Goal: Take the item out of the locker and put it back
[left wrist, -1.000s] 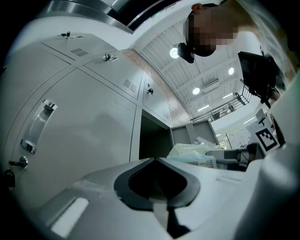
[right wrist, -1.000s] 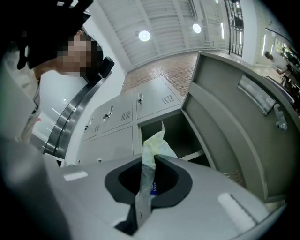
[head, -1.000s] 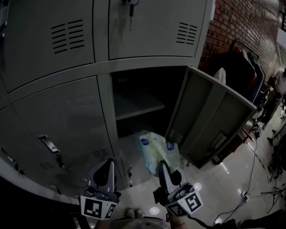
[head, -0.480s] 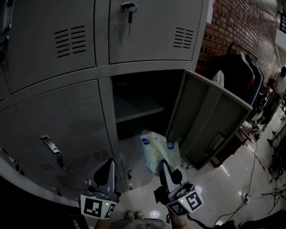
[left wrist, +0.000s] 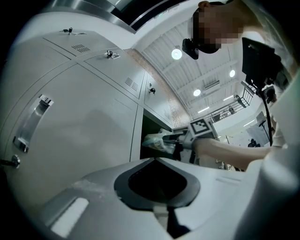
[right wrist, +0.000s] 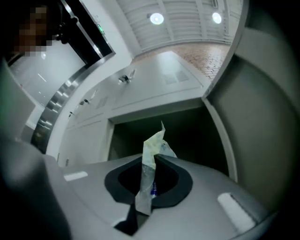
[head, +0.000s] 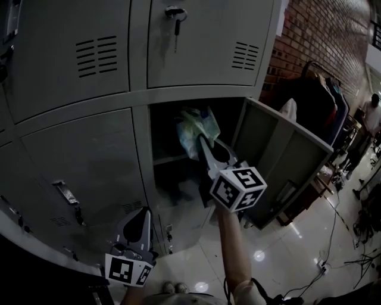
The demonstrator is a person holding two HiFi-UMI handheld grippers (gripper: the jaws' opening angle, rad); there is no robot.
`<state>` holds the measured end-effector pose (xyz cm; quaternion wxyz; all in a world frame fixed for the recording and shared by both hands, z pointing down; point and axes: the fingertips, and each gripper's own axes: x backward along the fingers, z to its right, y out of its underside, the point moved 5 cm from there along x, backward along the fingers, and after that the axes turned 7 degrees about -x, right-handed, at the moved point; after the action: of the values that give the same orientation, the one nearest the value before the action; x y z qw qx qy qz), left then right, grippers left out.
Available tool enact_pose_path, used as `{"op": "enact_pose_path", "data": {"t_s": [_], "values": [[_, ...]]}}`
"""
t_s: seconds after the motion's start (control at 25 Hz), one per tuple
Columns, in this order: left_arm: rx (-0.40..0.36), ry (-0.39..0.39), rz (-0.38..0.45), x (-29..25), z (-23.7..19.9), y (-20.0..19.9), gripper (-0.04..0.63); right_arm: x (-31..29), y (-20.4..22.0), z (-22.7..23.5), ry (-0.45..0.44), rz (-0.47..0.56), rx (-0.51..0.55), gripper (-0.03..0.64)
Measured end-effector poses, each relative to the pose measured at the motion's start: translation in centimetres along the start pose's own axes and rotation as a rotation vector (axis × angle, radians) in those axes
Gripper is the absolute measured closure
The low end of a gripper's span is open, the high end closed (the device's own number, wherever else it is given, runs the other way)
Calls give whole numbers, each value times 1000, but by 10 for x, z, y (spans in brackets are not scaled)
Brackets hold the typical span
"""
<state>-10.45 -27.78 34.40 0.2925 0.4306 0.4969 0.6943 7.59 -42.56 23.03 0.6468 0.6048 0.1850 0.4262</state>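
Note:
A pale crumpled plastic bag (head: 193, 126) with blue print hangs at the mouth of the open locker (head: 168, 179), level with its upper compartment above the shelf (head: 172, 159). My right gripper (head: 200, 139) is shut on the bag's lower edge, arm stretched up and forward. In the right gripper view the bag (right wrist: 151, 157) stands pinched between the jaws, with the dark locker opening behind it. My left gripper (head: 143, 214) stays low at the left, shut and empty, in front of a closed locker door. The left gripper view shows the bag (left wrist: 157, 140) beside the locker opening.
The open grey locker door (head: 286, 161) swings out to the right. A key (head: 174, 16) hangs in the closed locker above. At the right stand a brick wall (head: 315, 30) and a clothes rack (head: 321, 89). Cables (head: 351, 238) lie on the glossy floor.
My right gripper has risen and gone forward with the bag, from low near the locker's bottom to the upper compartment's opening. The left gripper has stayed put.

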Motion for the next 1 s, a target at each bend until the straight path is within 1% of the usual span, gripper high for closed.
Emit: {"op": "enact_pose_path", "data": {"t_s": [0.08, 0.16, 0.24, 0.32, 0.4, 0.44, 0.48, 0.52, 0.56, 0.72, 0.84, 1.0], "values": [[-2, -1, 1, -2, -1, 0, 589, -29, 9, 16, 41, -80, 25, 603], [-6, -10, 1, -4, -5, 0, 591, -52, 19, 29, 84, -161, 73, 603], [-10, -22, -1, -4, -9, 0, 589, -65, 27, 37, 108, -208, 102, 603], [-7, -37, 0, -4, -15, 0, 590, -72, 29, 39, 113, -214, 111, 601], [5, -55, 4, -5, -19, 0, 591, -78, 27, 38, 110, -196, 121, 603], [3, -57, 3, -5, -21, 1, 591, -81, 25, 37, 107, -178, 121, 591], [-2, -55, 0, -5, -22, 2, 589, -82, 23, 36, 102, -157, 112, 513], [-6, -52, -2, -6, -22, 3, 590, -83, 22, 36, 95, -139, 97, 355], [-7, -50, -2, -7, -21, 4, 591, -83, 22, 36, 92, -128, 83, 273], [-6, -40, 0, -13, -19, 4, 590, -77, 19, 41, 111, -126, 80, 270], [11, -37, 5, -17, -16, 3, 590, -70, 16, 45, 121, -109, 66, 270], [6, -20, 2, -21, -12, 3, 590, -54, 5, 38, 100, -62, 31, 270]]}}
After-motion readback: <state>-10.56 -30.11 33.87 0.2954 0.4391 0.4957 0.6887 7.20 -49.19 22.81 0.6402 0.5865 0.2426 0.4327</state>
